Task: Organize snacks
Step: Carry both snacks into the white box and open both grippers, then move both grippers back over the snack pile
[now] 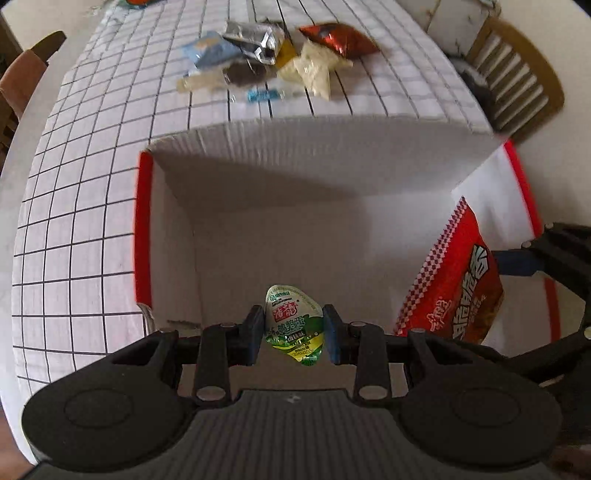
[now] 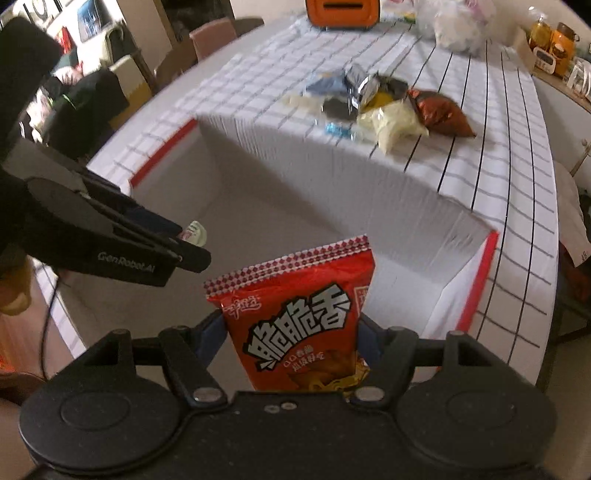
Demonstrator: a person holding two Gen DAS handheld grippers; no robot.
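My left gripper [image 1: 294, 332] is shut on a small green and white snack packet [image 1: 293, 321] and holds it over the open white cardboard box [image 1: 258, 236] with red edges. My right gripper [image 2: 291, 336] is shut on a red snack bag [image 2: 295, 321] with white characters, also above the box [image 2: 280, 199]. The red bag shows at the right of the left wrist view [image 1: 454, 284]. The left gripper with its packet [image 2: 194, 232] shows at the left of the right wrist view. The box interior looks empty.
A pile of loose snacks lies on the checked tablecloth [image 1: 92, 206] beyond the box: a dark red bag [image 1: 338, 38], a silver packet [image 1: 255, 40], pale yellow packets [image 1: 314, 72], a blue packet [image 1: 210, 50]. Chairs [image 1: 517, 74] stand around the table. An orange object [image 2: 341, 13] sits at the far end.
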